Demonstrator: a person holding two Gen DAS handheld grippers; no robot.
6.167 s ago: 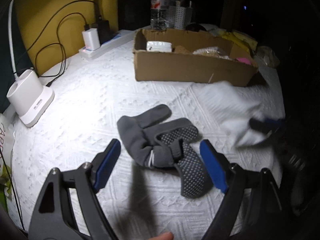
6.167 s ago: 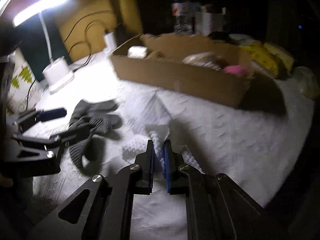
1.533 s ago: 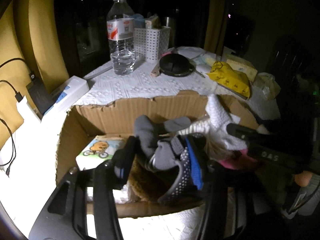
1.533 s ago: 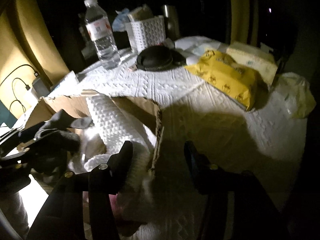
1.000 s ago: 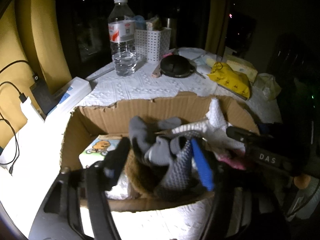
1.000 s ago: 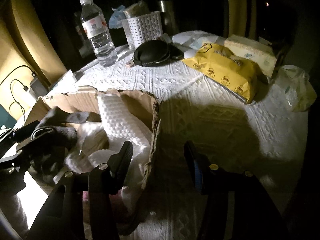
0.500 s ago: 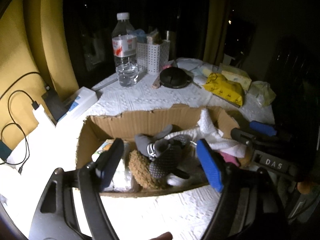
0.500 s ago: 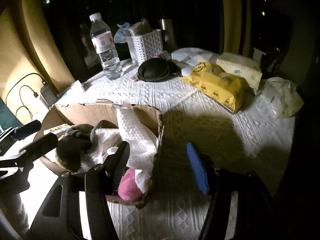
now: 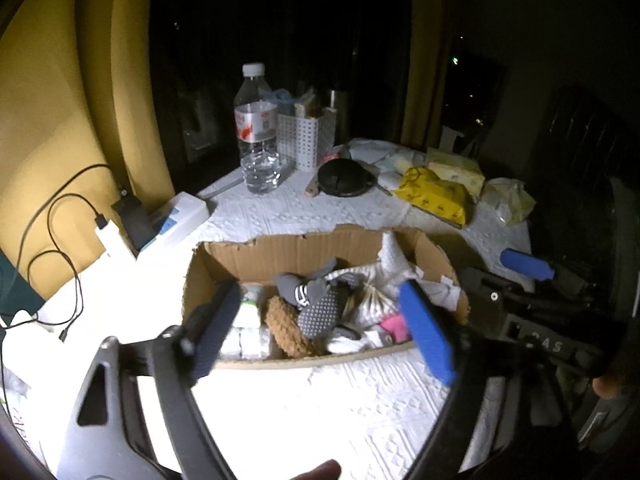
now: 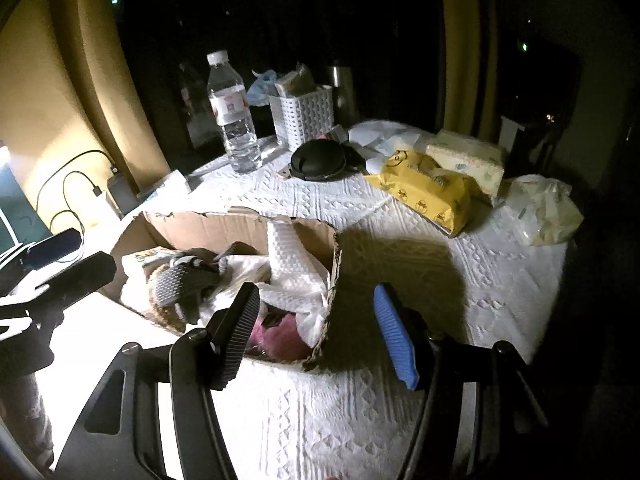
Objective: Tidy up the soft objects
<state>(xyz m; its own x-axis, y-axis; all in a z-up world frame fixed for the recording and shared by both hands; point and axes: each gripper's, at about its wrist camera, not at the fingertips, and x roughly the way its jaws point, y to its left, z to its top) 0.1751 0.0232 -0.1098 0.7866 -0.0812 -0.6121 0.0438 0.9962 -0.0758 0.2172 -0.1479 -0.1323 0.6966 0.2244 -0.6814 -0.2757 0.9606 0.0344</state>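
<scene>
A torn cardboard box (image 9: 288,254) sits on a worktop (image 9: 320,396) spread with a white textured cloth, under hard light from the left and darkness beyond. Inside the box lie the soft things: a pair of grey grip-dot socks (image 9: 316,300) draped over a brown knitted piece (image 9: 286,326), a white waffle-weave cloth (image 10: 294,264) propped against the far right corner, and a pink item (image 10: 280,336) low at the near right (partly hidden by the box wall). The left hand-held gripper (image 9: 320,320) hangs in front of the box with its blue-padded fingers spread wide and nothing between them. The right hand-held gripper (image 10: 316,328) hovers over the box's near right corner, likewise gaping and empty. Behind the box stand a water bottle (image 9: 258,136) and a white perforated basket (image 9: 306,136); a round black case (image 10: 318,160) lies just beside them, and a yellow packet (image 10: 430,192) rests farther right. A white power strip (image 9: 172,216) with cables sits at the left edge.
</scene>
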